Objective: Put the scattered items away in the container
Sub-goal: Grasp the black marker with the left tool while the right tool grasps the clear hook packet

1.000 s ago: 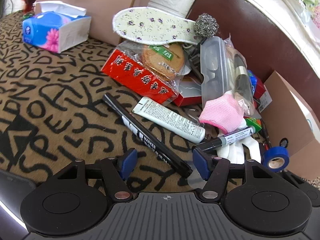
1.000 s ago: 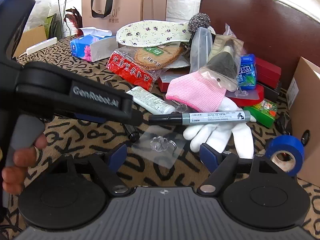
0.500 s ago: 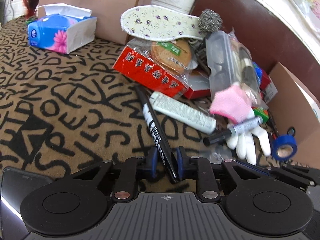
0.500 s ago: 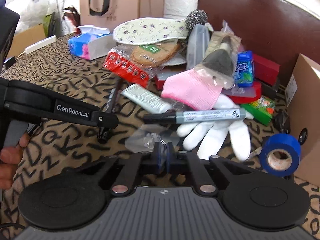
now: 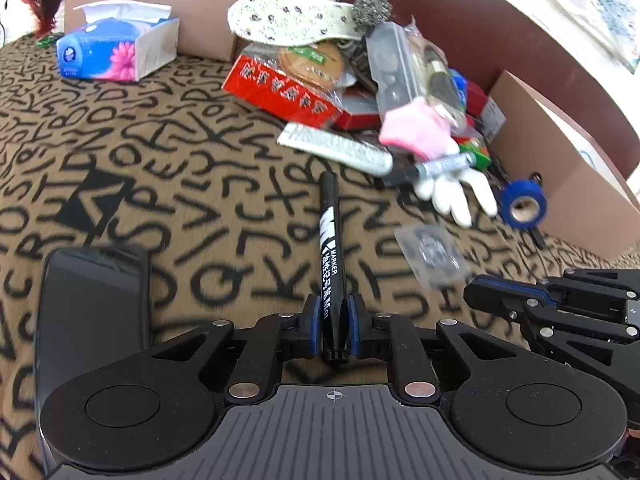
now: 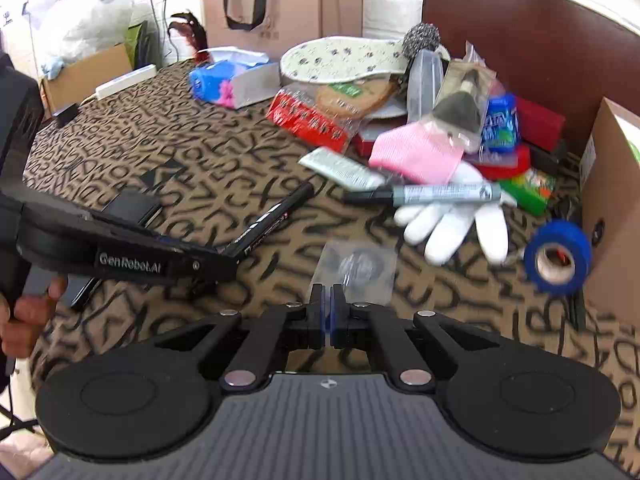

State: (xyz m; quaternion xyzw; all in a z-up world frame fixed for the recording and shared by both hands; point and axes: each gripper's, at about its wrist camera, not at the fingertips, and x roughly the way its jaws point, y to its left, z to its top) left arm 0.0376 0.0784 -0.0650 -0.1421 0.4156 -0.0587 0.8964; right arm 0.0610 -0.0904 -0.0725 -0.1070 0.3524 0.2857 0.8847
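currently: black marker (image 5: 330, 256) clamped by its tail in left tongs (image 5: 331, 322), jaws just closed; clear packet (image 6: 357, 266) pinched at its edge in right tongs (image 6: 327, 312). risk: thin packet slipped loose, marker levered out during carry to box (image 6: 612, 200).

black marker (image 5: 330, 256) | held, pointing away | clear packet (image 6: 357, 269) | held, blurred

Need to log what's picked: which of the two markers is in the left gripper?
The all-black marker, clamped in the left gripper. The grey-barrelled marker lies loose across the white glove.
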